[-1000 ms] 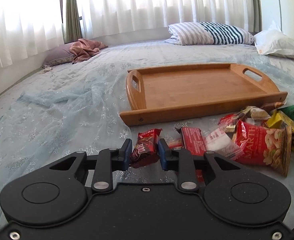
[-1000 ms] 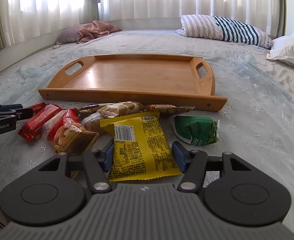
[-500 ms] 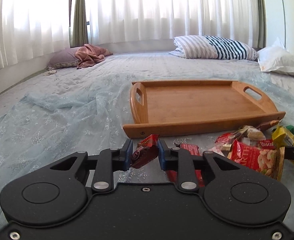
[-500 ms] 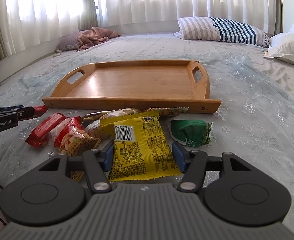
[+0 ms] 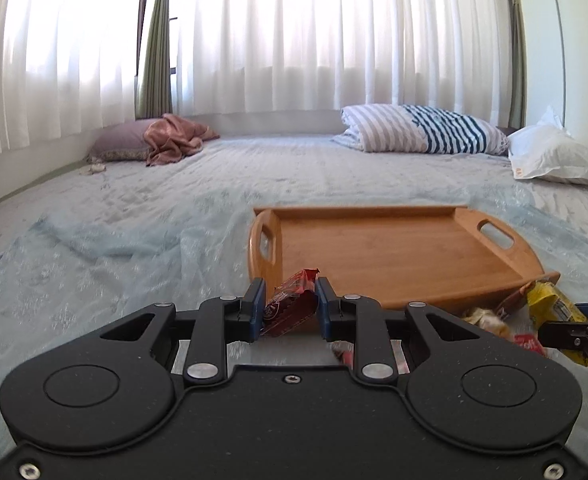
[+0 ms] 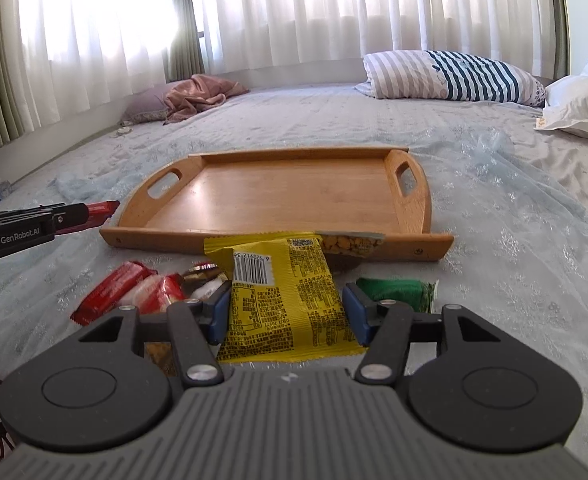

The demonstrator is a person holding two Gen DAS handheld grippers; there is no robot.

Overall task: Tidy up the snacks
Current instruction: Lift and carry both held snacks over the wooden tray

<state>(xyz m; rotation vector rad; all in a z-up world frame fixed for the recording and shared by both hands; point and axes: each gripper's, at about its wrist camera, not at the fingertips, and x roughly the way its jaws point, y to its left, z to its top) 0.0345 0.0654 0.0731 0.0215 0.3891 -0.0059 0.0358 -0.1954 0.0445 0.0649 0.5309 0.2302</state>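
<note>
My left gripper [image 5: 289, 300] is shut on a red snack bar [image 5: 292, 312] and holds it in the air just before the left front corner of the empty wooden tray [image 5: 433, 296]. From the right wrist view that gripper [image 6: 94, 210] and the red bar [image 6: 104, 207] hang left of the tray [image 6: 154, 237]. My right gripper [image 6: 288, 312] has a yellow snack packet [image 6: 286, 292] between its pads; the jaws are closing and press its edges. The packet's far end tilts up over the tray's front rim.
Loose snacks lie on the pale blue bedspread before the tray: red wafer packs [image 6: 110, 296], a green packet [image 6: 397, 290], a nut packet [image 6: 349, 244]. A striped pillow [image 6: 453, 76], a white pillow [image 6: 577, 108] and a pink cloth [image 6: 198, 96] lie far back.
My left gripper has risen with the red bar, off the bedspread and toward the tray's corner. The yellow packet's far end has come up against the tray's front rim.
</note>
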